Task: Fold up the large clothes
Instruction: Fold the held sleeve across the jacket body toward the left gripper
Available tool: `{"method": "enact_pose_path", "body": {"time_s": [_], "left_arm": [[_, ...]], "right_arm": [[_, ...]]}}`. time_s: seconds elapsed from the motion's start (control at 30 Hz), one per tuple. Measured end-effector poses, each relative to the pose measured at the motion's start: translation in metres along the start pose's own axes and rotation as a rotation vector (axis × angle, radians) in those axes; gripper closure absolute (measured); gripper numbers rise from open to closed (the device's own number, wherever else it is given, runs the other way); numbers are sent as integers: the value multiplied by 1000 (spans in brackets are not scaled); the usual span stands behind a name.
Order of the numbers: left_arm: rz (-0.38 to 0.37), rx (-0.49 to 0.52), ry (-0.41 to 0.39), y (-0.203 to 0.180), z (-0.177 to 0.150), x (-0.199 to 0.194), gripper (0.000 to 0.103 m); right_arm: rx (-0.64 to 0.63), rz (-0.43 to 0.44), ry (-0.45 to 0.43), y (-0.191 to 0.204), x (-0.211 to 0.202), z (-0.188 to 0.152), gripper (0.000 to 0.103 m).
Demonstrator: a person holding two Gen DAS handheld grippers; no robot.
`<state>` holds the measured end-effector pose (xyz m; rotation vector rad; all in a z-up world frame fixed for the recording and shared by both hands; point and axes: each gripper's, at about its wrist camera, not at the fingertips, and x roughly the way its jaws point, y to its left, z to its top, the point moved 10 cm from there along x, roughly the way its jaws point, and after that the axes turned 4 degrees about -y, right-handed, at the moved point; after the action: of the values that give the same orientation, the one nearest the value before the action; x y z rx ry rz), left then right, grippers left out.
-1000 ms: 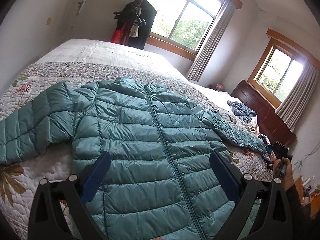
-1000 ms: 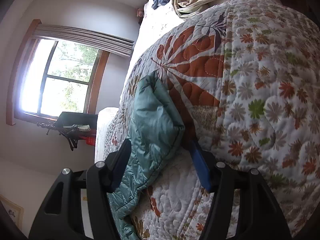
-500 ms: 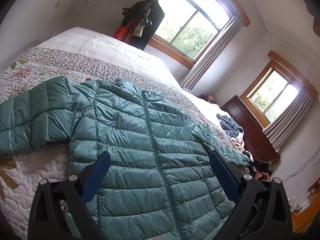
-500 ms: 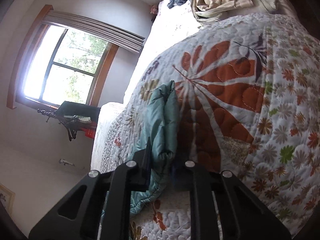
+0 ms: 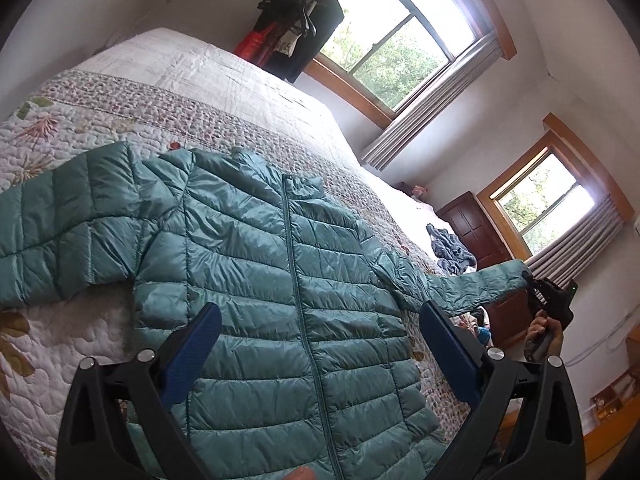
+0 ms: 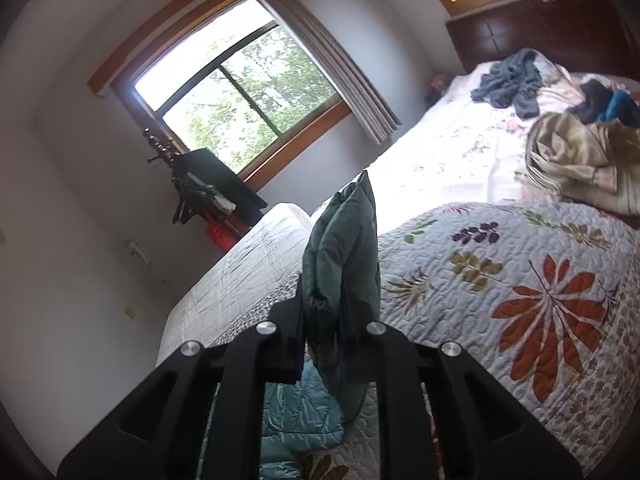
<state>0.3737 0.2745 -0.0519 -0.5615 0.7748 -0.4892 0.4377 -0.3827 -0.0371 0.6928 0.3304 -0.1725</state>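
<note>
A teal quilted puffer jacket [image 5: 280, 300] lies face up and zipped on the floral quilt of the bed [image 5: 168, 92]. My left gripper [image 5: 320, 354] hovers open above its lower front, blue pads wide apart. One sleeve spreads out flat to the left. The other sleeve [image 5: 480, 286] is stretched up off the bed to the right, its cuff held by my right gripper [image 5: 548, 298] in a hand. In the right wrist view the right gripper [image 6: 340, 320] is shut on that sleeve cuff [image 6: 344, 252], which stands up between the fingers.
A coat rack with dark clothes [image 5: 304, 24] stands by the window beyond the bed. A second bed [image 6: 460, 152] carries a grey-blue garment [image 6: 508, 80] and a beige bundle [image 6: 580, 160]. A dark wooden dresser [image 5: 476, 232] stands against the wall.
My right gripper closed on the right sleeve cuff and lifted it off the quilt, pulling the sleeve out straight. The left gripper stayed open over the jacket, tilting slightly.
</note>
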Motion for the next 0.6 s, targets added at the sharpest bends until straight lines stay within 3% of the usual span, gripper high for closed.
{"method": "enact_pose_path", "body": {"time_s": [0.27, 0.6], "left_arm": [[-61, -19, 0, -14, 15, 6, 4], [-156, -111, 28, -17, 35, 31, 4]], "right_arm": [[-248, 92, 19, 122, 19, -35, 92], [-518, 179, 159, 231, 74, -157, 92]]}}
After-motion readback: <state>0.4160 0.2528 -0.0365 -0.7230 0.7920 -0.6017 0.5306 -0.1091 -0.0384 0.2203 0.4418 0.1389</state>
